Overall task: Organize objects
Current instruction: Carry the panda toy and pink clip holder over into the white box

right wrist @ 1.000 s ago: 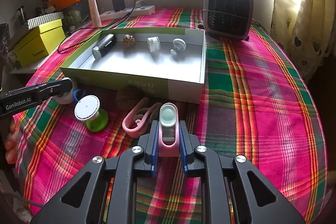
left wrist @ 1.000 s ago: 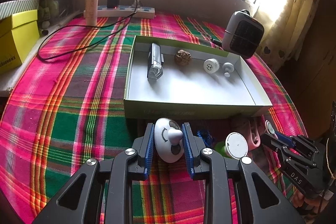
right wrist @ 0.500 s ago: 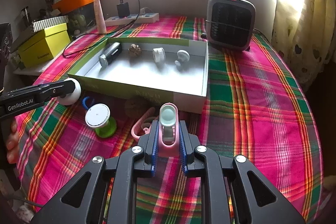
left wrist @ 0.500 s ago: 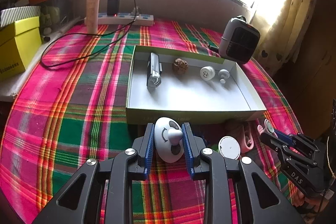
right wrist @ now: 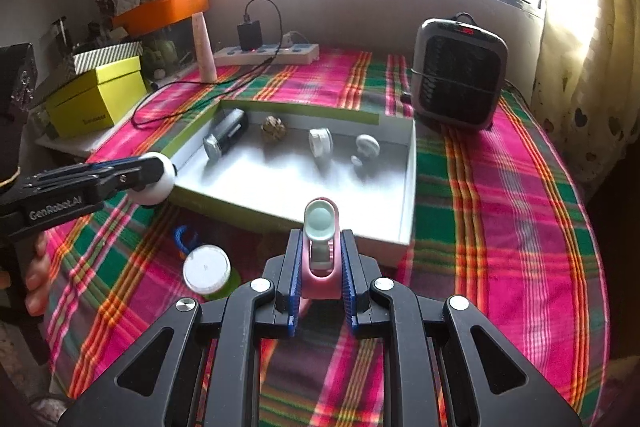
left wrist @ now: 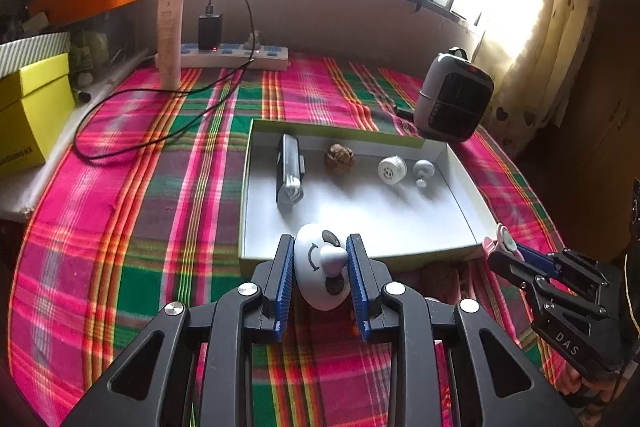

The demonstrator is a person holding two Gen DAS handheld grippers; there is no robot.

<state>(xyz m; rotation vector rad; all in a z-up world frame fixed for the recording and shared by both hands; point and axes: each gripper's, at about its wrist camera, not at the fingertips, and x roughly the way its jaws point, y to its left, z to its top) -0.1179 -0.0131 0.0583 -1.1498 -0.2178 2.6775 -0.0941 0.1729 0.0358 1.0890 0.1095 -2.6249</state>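
While both grippers hang over the plaid tablecloth, each is loaded. Left gripper: clamped on a white egg-shaped gadget, held at the near rim of the shallow box, about its 7 o'clock corner. Right gripper: closed around a pink clip-like item with a mint cap, near the box's 5 o'clock edge. Box contents, along the 12 o'clock wall: silver-black device, brown ball, white round cap, white knob. On the cloth at 6 o'clock of the box: green spool with white lid. Heater at 2 o'clock.
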